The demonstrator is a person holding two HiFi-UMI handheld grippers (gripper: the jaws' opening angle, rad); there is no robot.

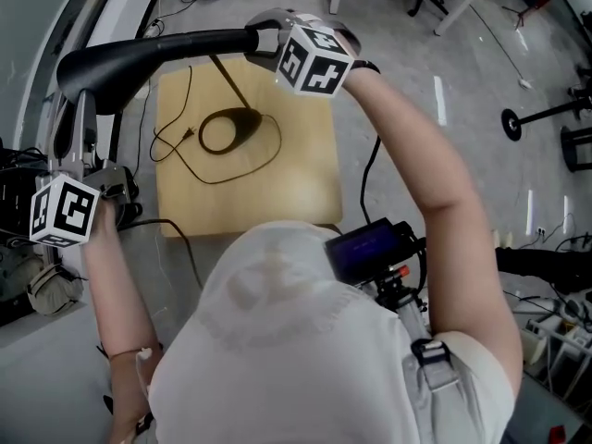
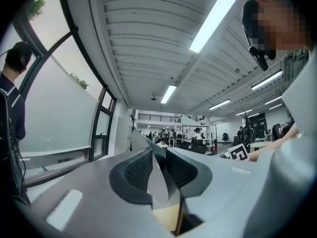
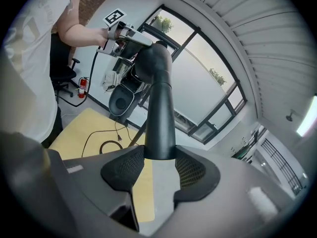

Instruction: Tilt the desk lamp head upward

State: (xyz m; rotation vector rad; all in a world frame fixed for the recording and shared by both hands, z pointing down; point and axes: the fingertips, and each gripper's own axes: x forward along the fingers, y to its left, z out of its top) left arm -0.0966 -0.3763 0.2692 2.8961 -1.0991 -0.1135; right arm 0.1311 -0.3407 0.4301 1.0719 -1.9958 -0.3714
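Pinching the narrow end of the long black tubular desk lamp head (image 1: 157, 49), the right gripper (image 1: 264, 43) is clamping it from both sides, which we judge is giving us leverage to swing it upward. We are holding the left gripper (image 1: 85, 109) with its jaws pressed nearly together and empty, tips pointing up under the head's bent far end, seemingly to prop it. Its black ring base (image 1: 245, 118) is sitting on the pale yellow wooden table (image 1: 296, 183).

The black, elongated desk lamp head (image 1: 157, 49) is held roughly level above the far left; its ring base (image 1: 229, 129) is set on the wooden tabletop (image 1: 296, 183).
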